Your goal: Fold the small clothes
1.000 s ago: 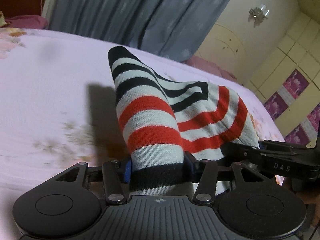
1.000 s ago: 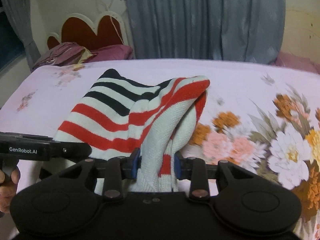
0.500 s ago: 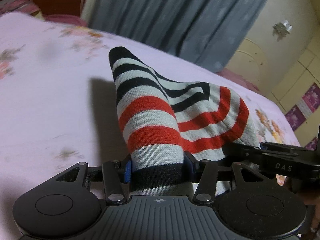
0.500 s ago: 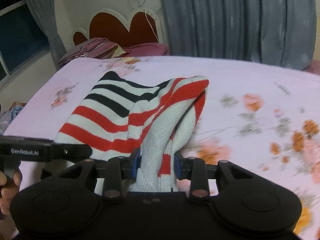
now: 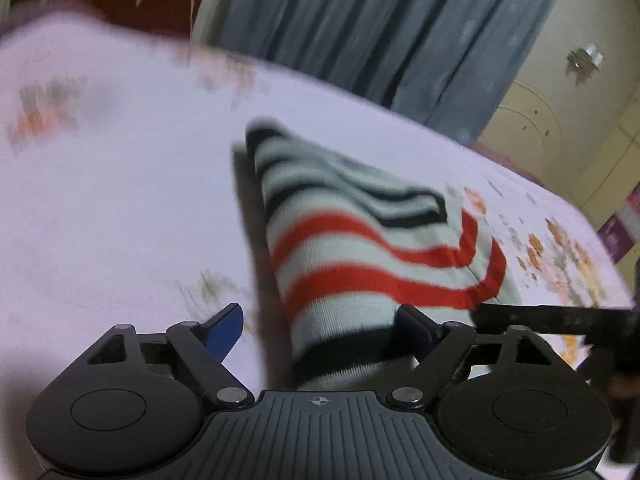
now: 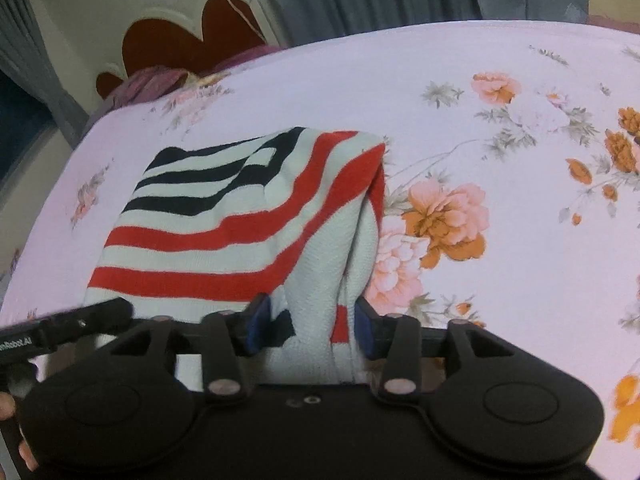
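A small knit garment with white, red and black stripes [image 5: 360, 248] lies folded over on the pink floral bedsheet [image 5: 120, 200]; it also shows in the right wrist view [image 6: 240, 216]. My left gripper [image 5: 320, 328] is open, its jaws spread wide, with the garment's black-banded edge lying between them against the right finger. My right gripper [image 6: 312, 320] has its jaws opened a little around the garment's white corner, which still sits between the pads. Each gripper's black arm shows in the other's view.
The bedsheet [image 6: 520, 240] has orange and pink flowers at the right. A red heart-shaped headboard [image 6: 192, 36] with a purple pillow [image 6: 160, 84] stands at the far end. Grey curtains [image 5: 380, 32] hang behind the bed.
Both grippers have moved forward and down over the bed with the garment, laying it flatter. The left gripper's jaws have opened wide and the right's have loosened. The left view is motion-blurred.
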